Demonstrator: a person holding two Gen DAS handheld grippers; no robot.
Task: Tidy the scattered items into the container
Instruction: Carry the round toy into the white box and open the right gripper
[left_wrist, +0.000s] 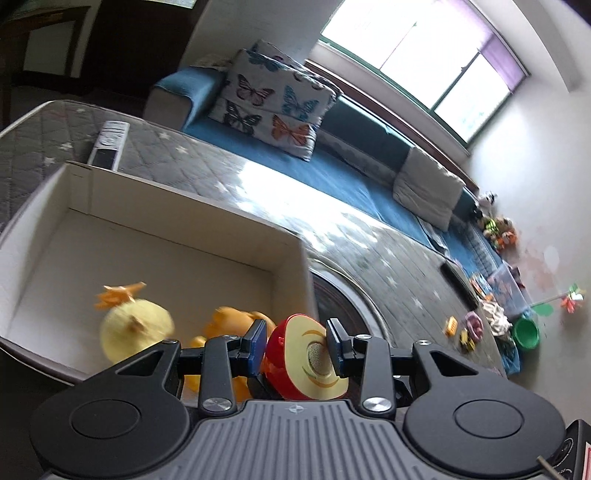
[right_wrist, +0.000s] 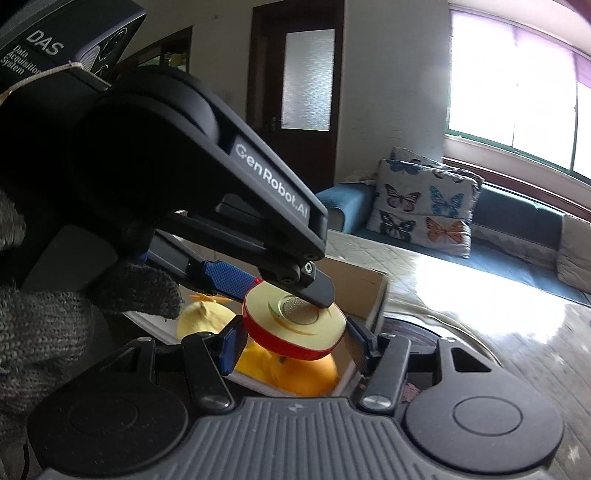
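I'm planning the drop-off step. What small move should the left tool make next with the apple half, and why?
Probably open the left tool and let the apple half drop. It is gripped between the pads, seemingly over the near corner of the cardboard box, above the orange toy and beside the yellow toy. The right tool stands open and empty.

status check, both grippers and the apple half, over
Left gripper shut on apple half, over the box. Right gripper open, empty. Yellow and orange toys already boxed. Nothing blocking.
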